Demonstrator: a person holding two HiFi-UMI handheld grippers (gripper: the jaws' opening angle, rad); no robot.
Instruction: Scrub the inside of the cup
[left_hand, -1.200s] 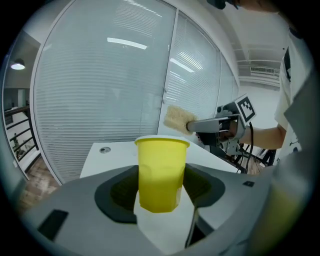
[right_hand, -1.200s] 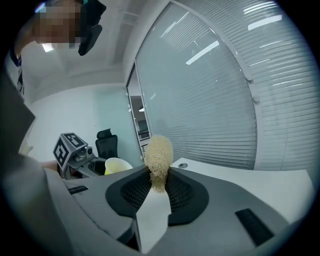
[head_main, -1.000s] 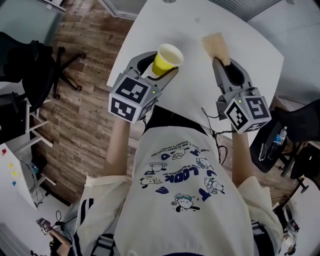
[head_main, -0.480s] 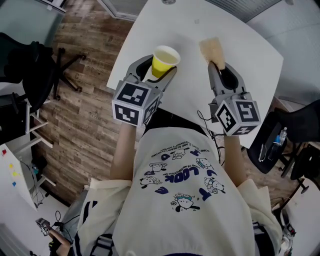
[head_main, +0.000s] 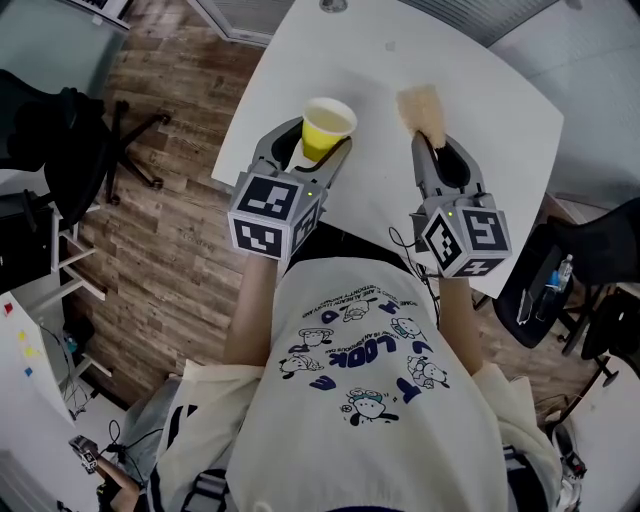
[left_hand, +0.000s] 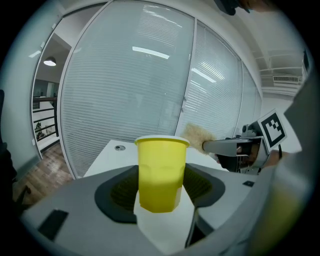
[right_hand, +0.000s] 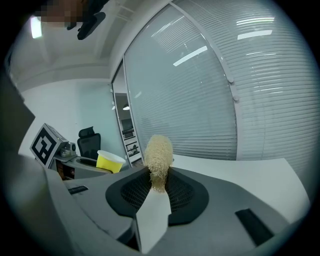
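A yellow cup (head_main: 324, 127) with a white rim is held upright above the white table's (head_main: 380, 60) near edge, my left gripper (head_main: 317, 150) shut on its body. In the left gripper view the cup (left_hand: 160, 172) stands between the jaws, mouth up. My right gripper (head_main: 433, 140) is shut on the lower end of a tan loofah scrubber (head_main: 421, 108), whose fuzzy top sticks out past the jaws. In the right gripper view the scrubber (right_hand: 158, 157) stands upright, with the cup (right_hand: 110, 161) off to its left. Cup and scrubber are apart.
The table's left edge drops to a wood floor (head_main: 170, 210). A black chair base (head_main: 135, 135) stands at the left and another black chair (head_main: 600, 250) at the right. A small round fitting (head_main: 334, 5) sits in the table at the far side. Glass walls with blinds (left_hand: 140, 90) lie beyond.
Both grippers have drifted slightly toward each other and away from me in the head view, carrying cup and scrubber. The cup has turned more upright. Grips are unchanged.
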